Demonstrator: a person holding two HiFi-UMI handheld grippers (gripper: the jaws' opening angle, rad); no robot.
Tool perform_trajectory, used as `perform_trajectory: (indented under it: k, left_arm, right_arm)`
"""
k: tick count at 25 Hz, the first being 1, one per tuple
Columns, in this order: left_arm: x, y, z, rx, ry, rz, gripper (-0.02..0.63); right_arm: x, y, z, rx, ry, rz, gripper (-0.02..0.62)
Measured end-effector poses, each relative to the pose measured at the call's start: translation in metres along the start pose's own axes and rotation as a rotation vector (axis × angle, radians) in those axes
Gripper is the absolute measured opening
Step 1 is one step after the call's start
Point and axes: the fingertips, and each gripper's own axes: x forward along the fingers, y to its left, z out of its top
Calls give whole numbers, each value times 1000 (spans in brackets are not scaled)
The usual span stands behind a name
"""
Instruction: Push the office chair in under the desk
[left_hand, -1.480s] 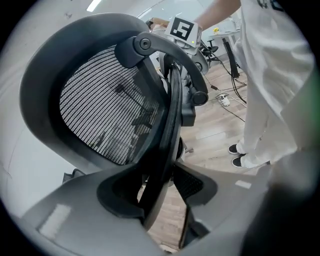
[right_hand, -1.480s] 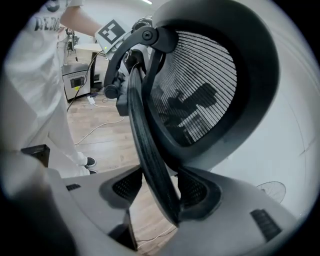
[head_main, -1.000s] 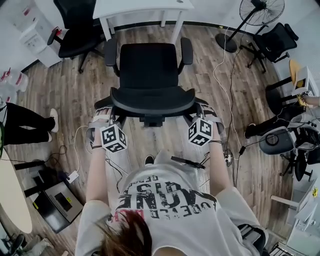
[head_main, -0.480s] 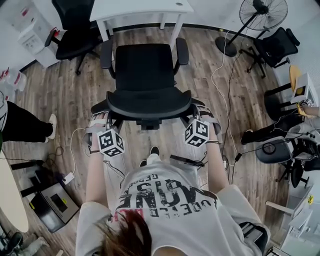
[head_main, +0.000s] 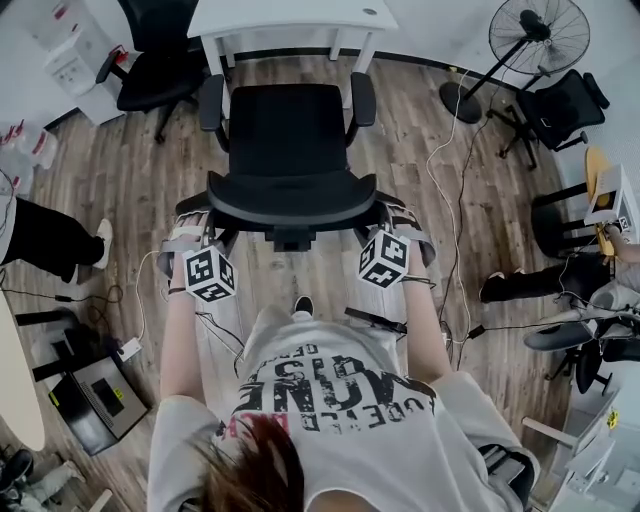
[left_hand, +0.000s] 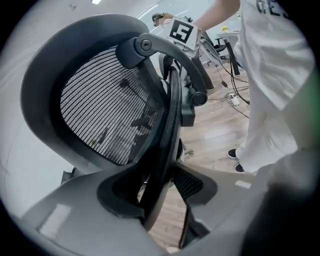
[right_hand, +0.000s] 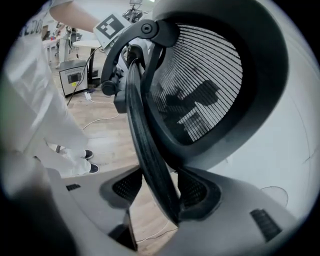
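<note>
Head view: a person stands behind a black office chair (head_main: 290, 130) that faces a white desk (head_main: 290, 14).
Chair's place: close in front of the desk, not yet under it.
Backrest (head_main: 288, 205): a claw straddles its rim at each side.
Left gripper (left_hand: 157, 192): jaws spread, rim between them, leaning on one pad only.
Right gripper (right_hand: 160, 192): likewise spread round the rim, no pinch.
Armrests (head_main: 362, 98): about as wide apart as the desk legs (head_main: 352, 62).
Risk: uneven pushing could swivel the chair, so an armrest strikes a leg; the loose hold could slip off the rim.
Cable (head_main: 440, 190): beside the chair's path; a caster drifting right could snag it.
</note>
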Motion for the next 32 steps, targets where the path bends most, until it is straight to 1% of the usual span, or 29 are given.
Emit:
perform_trajectory:
  k: [3, 10, 14, 22, 32]
  left_arm:
    - [2, 5, -9, 4, -4, -12, 204]
    - [-2, 13, -31, 24, -22, -21, 204]
    - [-1, 19, -36, 43, -42, -28, 202]
    - [0, 30, -56, 82, -76, -43, 202]
    - [3, 38, -59, 109, -93, -45, 202]
  right_arm:
    - [3, 1, 8, 15, 7, 12, 210]
    - [5, 9, 31, 26, 18, -16, 210]
    - [6, 8, 36, 52, 46, -19, 210]
    - [10, 15, 57, 93, 64, -31, 212]
    - [13, 12, 61, 124, 85, -26, 212]
